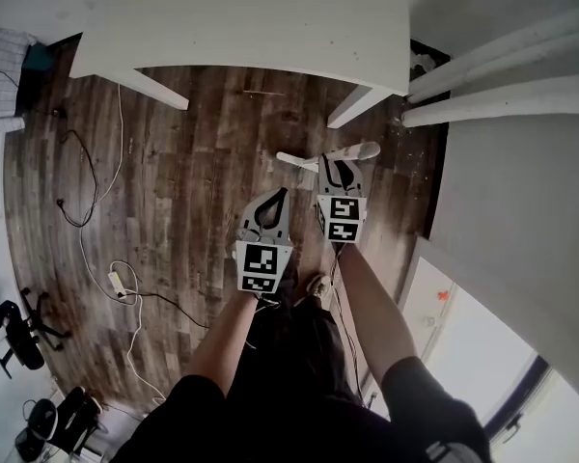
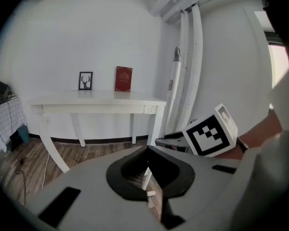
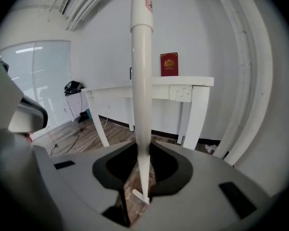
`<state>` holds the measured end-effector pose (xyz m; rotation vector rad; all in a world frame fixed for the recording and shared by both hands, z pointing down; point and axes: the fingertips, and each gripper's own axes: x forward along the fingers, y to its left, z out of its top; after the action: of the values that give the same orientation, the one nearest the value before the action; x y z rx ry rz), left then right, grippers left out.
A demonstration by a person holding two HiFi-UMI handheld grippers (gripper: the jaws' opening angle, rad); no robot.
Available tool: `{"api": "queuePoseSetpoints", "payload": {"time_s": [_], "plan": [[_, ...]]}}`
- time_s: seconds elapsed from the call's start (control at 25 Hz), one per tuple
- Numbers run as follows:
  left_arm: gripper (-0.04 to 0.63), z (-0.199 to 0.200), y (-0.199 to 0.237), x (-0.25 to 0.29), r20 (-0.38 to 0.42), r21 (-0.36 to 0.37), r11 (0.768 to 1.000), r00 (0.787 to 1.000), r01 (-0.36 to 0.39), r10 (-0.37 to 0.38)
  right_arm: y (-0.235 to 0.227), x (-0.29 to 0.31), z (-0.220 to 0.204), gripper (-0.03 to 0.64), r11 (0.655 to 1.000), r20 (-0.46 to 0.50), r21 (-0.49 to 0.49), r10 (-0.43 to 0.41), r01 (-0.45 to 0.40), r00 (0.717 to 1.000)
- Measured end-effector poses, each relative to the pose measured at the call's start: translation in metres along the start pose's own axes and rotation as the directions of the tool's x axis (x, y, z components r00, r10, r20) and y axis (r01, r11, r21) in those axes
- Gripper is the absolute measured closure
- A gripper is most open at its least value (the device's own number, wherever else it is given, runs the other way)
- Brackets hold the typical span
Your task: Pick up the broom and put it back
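Observation:
The broom is a white pole that thickens toward its top. In the right gripper view the broom stands upright, its small head low over the wood floor. My right gripper is shut on the pole's thin lower part. My left gripper hangs just left of it, jaws together and holding nothing. Through the left jaws' cutout the broom's lower end shows. The broom's thick top rises above the right gripper's marker cube.
A white table stands ahead against the wall, with a red book and a small framed picture. White pipes fill the right corner. Cables and a power strip lie on the floor at left.

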<state>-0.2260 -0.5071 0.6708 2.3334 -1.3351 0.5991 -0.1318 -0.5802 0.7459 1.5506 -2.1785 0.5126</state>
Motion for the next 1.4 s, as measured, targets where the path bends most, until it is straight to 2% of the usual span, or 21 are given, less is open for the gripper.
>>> {"api": "queuePoseSetpoints", "payload": {"time_s": [0.2, 0.4, 0.64, 0.8, 0.88, 1.08, 1.24, 1.4], "plan": [[0.595, 0.005, 0.016, 0.024, 0.004, -0.026, 1.000, 1.000, -0.004, 0.004, -0.015, 0.040, 0.023, 0.518, 1.000, 0.024, 0.008, -0.018, 0.017, 1.000], [0.595, 0.017, 0.030, 0.043, 0.017, -0.021, 1.000, 1.000, 0.006, -0.005, -0.037, 0.072, 0.036, 0.517, 0.998, 0.020, -0.004, -0.056, 0.056, 0.998], [0.595, 0.030, 0.042, 0.045, 0.036, -0.079, 0.997, 0.999, -0.010, 0.013, -0.056, 0.090, 0.041, 0.517, 0.996, -0.007, -0.011, -0.084, 0.084, 0.996], [0.595, 0.036, 0.042, 0.046, 0.038, -0.066, 0.998, 0.999, 0.001, 0.002, -0.058, 0.098, 0.049, 0.495, 0.996, -0.007, -0.046, -0.070, 0.070, 0.998], [0.595, 0.038, 0.041, 0.045, 0.037, -0.066, 0.998, 0.999, 0.004, -0.002, -0.055, 0.096, 0.055, 0.449, 0.994, -0.004, -0.085, -0.066, 0.066, 0.998], [0.595, 0.046, 0.038, 0.042, 0.038, -0.066, 0.998, 0.999, 0.008, -0.005, -0.048, 0.082, 0.055, 0.423, 0.989, -0.015, -0.136, -0.061, 0.058, 0.998], [0.595, 0.054, 0.033, 0.035, 0.047, -0.054, 0.998, 0.999, 0.008, -0.006, -0.054, 0.058, 0.055, 0.420, 0.989, -0.011, -0.114, -0.091, 0.089, 0.996], [0.595, 0.062, 0.033, 0.018, 0.051, -0.078, 0.997, 0.998, -0.017, 0.021, -0.053, 0.017, 0.053, 0.422, 0.989, -0.016, -0.086, -0.120, 0.118, 0.993]]}}
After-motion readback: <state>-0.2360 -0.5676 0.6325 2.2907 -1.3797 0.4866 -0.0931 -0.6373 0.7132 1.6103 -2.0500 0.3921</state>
